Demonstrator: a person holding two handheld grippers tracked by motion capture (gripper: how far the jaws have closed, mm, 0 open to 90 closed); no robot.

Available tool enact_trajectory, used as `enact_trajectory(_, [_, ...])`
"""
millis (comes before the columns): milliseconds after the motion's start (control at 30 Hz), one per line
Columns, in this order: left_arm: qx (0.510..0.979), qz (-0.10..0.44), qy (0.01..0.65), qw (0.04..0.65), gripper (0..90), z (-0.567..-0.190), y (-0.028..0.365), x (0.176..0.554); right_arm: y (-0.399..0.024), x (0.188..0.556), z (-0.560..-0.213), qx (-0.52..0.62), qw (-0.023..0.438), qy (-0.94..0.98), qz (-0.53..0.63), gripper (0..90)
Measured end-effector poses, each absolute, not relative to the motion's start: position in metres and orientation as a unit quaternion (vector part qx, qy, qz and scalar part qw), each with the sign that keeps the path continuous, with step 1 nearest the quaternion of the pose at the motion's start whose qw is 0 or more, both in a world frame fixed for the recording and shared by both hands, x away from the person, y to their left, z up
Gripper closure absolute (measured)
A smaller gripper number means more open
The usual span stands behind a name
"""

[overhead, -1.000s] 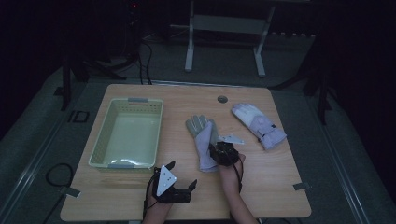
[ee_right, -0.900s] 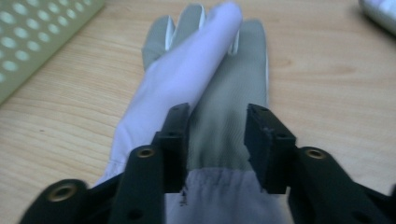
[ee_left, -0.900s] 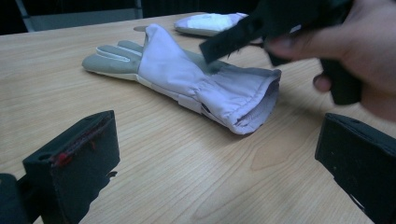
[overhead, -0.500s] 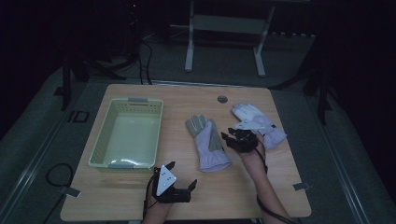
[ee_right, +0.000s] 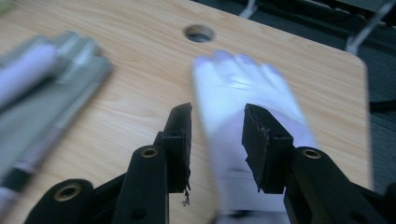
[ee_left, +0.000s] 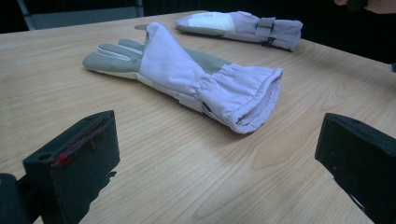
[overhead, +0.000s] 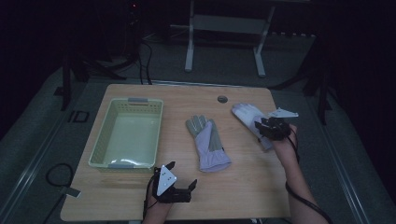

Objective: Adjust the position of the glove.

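Over the right half of the table (overhead: 243, 186) I have the right gripper (overhead: 260, 127) above the far glove (ee_right: 243, 88), which lies flat, fingers toward the cable hole (overhead: 222, 99). Jaws stand apart and have just narrowed a little; the glove shows in the gap, but nothing is pinched yet. (operator)

Handling estimate? And what about the other hand? (observer)

My guess is soft, light and floppy: padded fabric that will sag from any 1 grip point and slide easily on the smooth wood. I would take it at the cuff, where the gathered cloth and strap give bulk for the pads. A pinch on the thin fingers would probably let it dangle and swing. Left gripper (overhead: 183, 173) rests near the front edge, jaws wide apart on nothing, facing the near glove (ee_left: 196, 79). That is the 2nd of the pair, lying mid-table beside the basket (overhead: 100, 144). (operator)

Visibility problems? (observer)

Several. The right gripper view is motion-blurred, so I cannot read the seams or the strap there. From the high view my gripper and hand cover the far glove's cuff, exactly where I want to grip. I cannot tell how high the jaws hang above the cloth. The room beyond the table is too dark to read. (operator)
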State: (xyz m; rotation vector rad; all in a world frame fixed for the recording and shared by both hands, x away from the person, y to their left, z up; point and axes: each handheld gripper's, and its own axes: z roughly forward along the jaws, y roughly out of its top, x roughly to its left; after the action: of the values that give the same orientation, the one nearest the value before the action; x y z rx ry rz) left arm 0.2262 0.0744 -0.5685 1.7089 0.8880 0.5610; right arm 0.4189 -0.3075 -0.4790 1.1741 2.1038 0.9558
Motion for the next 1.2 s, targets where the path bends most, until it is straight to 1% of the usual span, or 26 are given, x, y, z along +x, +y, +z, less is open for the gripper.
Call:
enact_trajectory(100, [0.718, 0.235, 0.373, 0.539, 0.0, -0.568, 0.075, 0.226, -0.319, 0.430, -0.479, 0.442, 0.272, 0.785, 0.338, 62.1])
enact_trajectory(200, [0.718, 0.234, 0.374, 0.539, 0.0, -0.568, 0.075, 0.226, -0.327, 0.440, -0.480, 0.448, 0.273, 0.788, 0.321, 59.1])
enact_trajectory(233, [0.718, 0.234, 0.374, 0.539, 0.0, -0.568, 0.075, 0.226, -0.329, 0.443, -0.480, 0.451, 0.271, 0.790, 0.313, 56.6])
enact_trajectory(300, [0.718, 0.234, 0.374, 0.539, 0.0, -0.568, 0.075, 0.226, -0.331, 0.449, -0.484, 0.455, 0.267, 0.793, 0.304, 55.4])
enact_trajectory(533, [0.718, 0.234, 0.375, 0.538, 0.0, -0.568, 0.075, 0.227, -0.332, 0.467, -0.497, 0.451, 0.242, 0.806, 0.296, 50.2])
enact_trajectory(700, [0.717, 0.236, 0.374, 0.538, 0.0, -0.568, 0.075, 0.226, -0.336, 0.477, -0.503, 0.466, 0.230, 0.802, 0.294, 50.3])
enact_trajectory(800, [0.717, 0.236, 0.375, 0.539, 0.0, -0.568, 0.075, 0.226, -0.337, 0.481, -0.506, 0.467, 0.228, 0.801, 0.296, 47.8])
enact_trajectory(867, [0.716, 0.235, 0.376, 0.539, 0.0, -0.568, 0.075, 0.226, -0.337, 0.486, -0.515, 0.471, 0.214, 0.806, 0.288, 45.3])
enact_trajectory(933, [0.716, 0.236, 0.375, 0.539, 0.0, -0.568, 0.075, 0.226, -0.337, 0.488, -0.521, 0.474, 0.211, 0.808, 0.279, 46.1])
enact_trajectory(1000, [0.717, 0.236, 0.375, 0.538, 0.0, -0.568, 0.075, 0.226, -0.338, 0.489, -0.527, 0.473, 0.201, 0.811, 0.278, 50.2])
enact_trajectory(1033, [0.717, 0.236, 0.375, 0.538, 0.0, -0.569, 0.075, 0.226, -0.338, 0.488, -0.529, 0.470, 0.199, 0.814, 0.278, 53.7])
enact_trajectory(1067, [0.717, 0.236, 0.375, 0.538, 0.0, -0.568, 0.075, 0.226, -0.337, 0.487, -0.531, 0.463, 0.200, 0.816, 0.283, 57.5])
enact_trajectory(1100, [0.717, 0.236, 0.375, 0.538, 0.0, -0.568, 0.075, 0.226, -0.337, 0.487, -0.531, 0.463, 0.200, 0.816, 0.283, 57.5])
enact_trajectory(1133, [0.717, 0.237, 0.375, 0.538, 0.0, -0.569, 0.075, 0.226, -0.336, 0.485, -0.534, 0.456, 0.205, 0.817, 0.286, 60.8])
enact_trajectory(1200, [0.717, 0.237, 0.375, 0.538, 0.0, -0.569, 0.074, 0.226, -0.336, 0.485, -0.534, 0.457, 0.205, 0.817, 0.286, 61.2])
